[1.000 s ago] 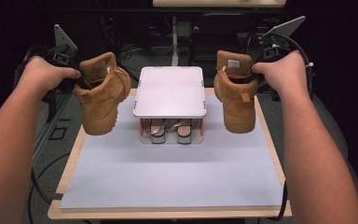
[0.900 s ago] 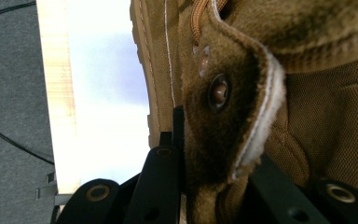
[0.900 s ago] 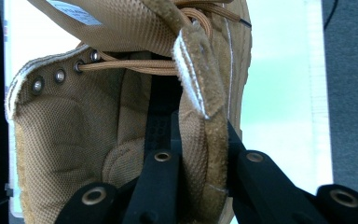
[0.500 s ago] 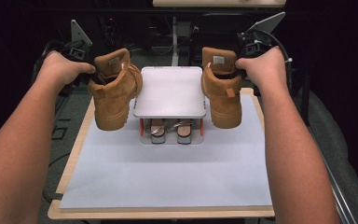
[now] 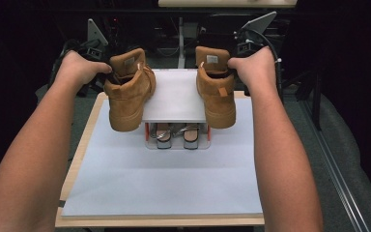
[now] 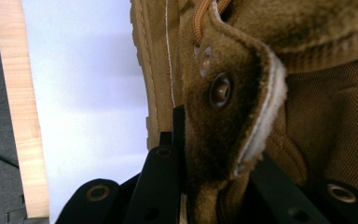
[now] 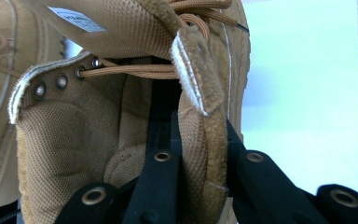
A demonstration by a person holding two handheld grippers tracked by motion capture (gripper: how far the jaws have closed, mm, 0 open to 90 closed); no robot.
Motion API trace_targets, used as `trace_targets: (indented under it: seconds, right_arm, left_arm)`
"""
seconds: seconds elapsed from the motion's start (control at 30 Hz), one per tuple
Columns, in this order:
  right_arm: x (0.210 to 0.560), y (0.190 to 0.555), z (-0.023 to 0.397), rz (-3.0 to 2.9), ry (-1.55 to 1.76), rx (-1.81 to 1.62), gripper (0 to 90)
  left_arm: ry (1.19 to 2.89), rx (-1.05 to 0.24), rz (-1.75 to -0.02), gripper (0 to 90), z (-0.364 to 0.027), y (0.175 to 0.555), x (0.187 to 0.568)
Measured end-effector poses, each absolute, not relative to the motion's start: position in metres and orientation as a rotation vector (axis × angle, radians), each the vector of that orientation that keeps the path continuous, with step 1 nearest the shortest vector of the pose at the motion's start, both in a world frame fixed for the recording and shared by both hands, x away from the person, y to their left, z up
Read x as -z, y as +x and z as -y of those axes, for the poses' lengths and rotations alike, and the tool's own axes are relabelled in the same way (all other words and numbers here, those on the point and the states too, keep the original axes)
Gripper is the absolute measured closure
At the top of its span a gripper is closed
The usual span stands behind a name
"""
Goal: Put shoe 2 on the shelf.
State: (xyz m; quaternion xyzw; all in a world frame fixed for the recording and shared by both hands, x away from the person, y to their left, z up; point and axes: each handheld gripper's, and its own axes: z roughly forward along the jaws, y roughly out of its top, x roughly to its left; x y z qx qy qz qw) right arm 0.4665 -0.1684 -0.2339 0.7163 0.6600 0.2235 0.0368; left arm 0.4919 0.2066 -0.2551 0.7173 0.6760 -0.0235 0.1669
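From above, the left gripper (image 5: 107,67) clamps the left boot (image 5: 125,92) and the right gripper (image 5: 232,60) the right boot (image 5: 215,87), both held over the white rack (image 5: 174,96), which shelters sandals (image 5: 174,135) beneath. Left gripper view: jaws pinch the boot's collar (image 6: 223,116). Right gripper view: jaws pinch the collar (image 7: 200,116).

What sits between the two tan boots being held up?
In the high view, the white top of the small shoe rack spans the gap between the left boot and the right boot, with sandals beneath it.
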Motion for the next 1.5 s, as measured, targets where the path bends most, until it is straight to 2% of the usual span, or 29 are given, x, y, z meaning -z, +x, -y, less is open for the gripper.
trace_targets:
  seconds: [0.63, 1.5]
  right_arm:
    - [0.246, 0.489, 0.141, -2.019, 2.171, -0.727, 82.4]
    - [0.26, 0.504, 0.12, -1.972, 2.169, -0.816, 82.2]
  left_arm:
    - [2.01, 0.05, -1.9, 84.5, -0.172, 0.52, 0.268]
    - [1.938, 0.074, -1.879, 84.2, -0.144, 0.536, 0.278]
